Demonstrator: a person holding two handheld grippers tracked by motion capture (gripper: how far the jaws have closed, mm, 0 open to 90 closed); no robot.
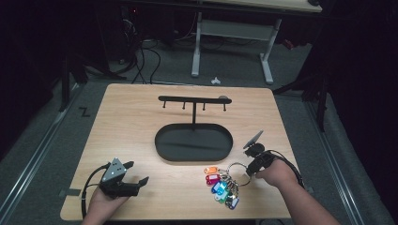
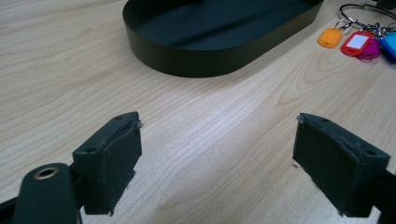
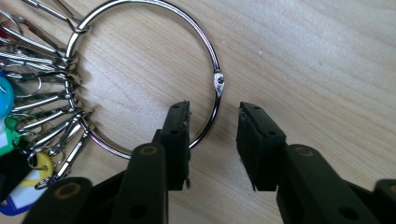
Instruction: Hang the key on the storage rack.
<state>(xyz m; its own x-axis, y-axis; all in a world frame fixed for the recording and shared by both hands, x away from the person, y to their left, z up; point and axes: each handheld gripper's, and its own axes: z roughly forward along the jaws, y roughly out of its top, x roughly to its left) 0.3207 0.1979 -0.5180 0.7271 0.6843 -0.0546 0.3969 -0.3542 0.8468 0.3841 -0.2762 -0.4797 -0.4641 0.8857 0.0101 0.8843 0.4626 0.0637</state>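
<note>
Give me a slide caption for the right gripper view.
Right gripper straddles the metal key ring lying on the wooden table.

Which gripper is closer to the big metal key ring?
The right gripper: its jaws straddle the wire of the big metal key ring without pressing it. The left gripper sits open, far across the table.

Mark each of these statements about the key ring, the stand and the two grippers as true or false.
1. The right gripper has its jaws on either side of the metal ring's wire. True.
2. The left gripper holds a key tag. False: its jaws stand wide with bare table between them.
3. The coloured tags hang from the hook stand. False: they lie on the table.
4. The black oval tray has no keys in it. True.
</note>
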